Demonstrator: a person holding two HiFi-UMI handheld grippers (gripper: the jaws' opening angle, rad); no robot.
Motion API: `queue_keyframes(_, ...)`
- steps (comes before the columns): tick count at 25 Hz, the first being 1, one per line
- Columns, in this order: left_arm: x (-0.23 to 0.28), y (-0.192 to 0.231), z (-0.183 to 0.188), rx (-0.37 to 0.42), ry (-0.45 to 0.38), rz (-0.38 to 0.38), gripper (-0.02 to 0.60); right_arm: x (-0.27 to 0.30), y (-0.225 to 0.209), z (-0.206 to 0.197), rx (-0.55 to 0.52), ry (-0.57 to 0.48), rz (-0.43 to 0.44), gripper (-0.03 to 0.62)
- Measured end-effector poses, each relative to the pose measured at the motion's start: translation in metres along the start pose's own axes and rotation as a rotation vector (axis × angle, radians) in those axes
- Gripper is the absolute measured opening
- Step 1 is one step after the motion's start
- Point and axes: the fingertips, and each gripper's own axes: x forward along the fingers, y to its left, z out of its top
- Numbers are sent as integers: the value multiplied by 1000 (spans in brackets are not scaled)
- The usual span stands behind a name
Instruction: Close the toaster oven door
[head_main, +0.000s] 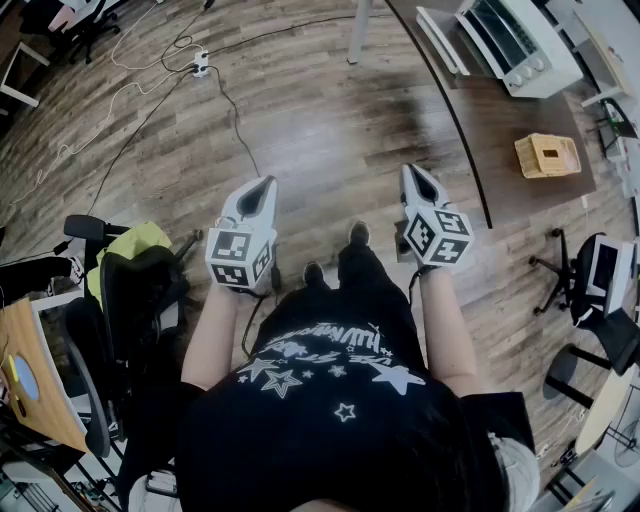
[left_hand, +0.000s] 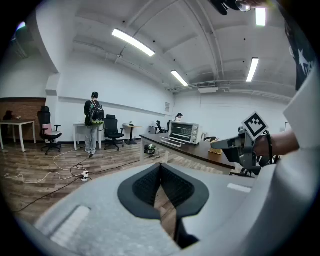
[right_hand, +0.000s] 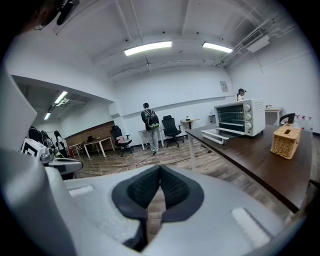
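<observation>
A white toaster oven (head_main: 515, 40) stands at the far end of a dark brown table (head_main: 500, 130), its door (head_main: 440, 40) hanging open and flat toward the table's left edge. The oven also shows in the left gripper view (left_hand: 184, 132) and the right gripper view (right_hand: 239, 117), with the door (right_hand: 216, 135) lowered. Both grippers are held out over the wood floor, well short of the table. My left gripper (head_main: 262, 187) is shut and empty. My right gripper (head_main: 414, 176) is shut and empty too, pointing past the table's near corner.
A wicker box (head_main: 546, 155) sits on the table near the oven. Cables and a power strip (head_main: 201, 64) lie on the floor ahead left. Office chairs (head_main: 120, 300) crowd my left side, another chair (head_main: 590, 270) stands at right. A person with a backpack (right_hand: 150, 125) stands far off.
</observation>
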Motion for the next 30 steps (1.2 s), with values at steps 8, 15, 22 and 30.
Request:
queue_keyframes(8,-3,-14,-9,-6,14,18,10,-5,-4,1,6,-26,13,5)
queue_keyframes(15,3,-24,5,19,2,29,9,-11,-19,12,19,-56,0,5)
queue_keyframes(22,-4,-20,-7,16,21,24,10,-11,-12,13,3,-100,14,5)
queue_keyframes(30,33,-20,-7,23,57,-5,10,15,-39,21,11,-125,-2,114)
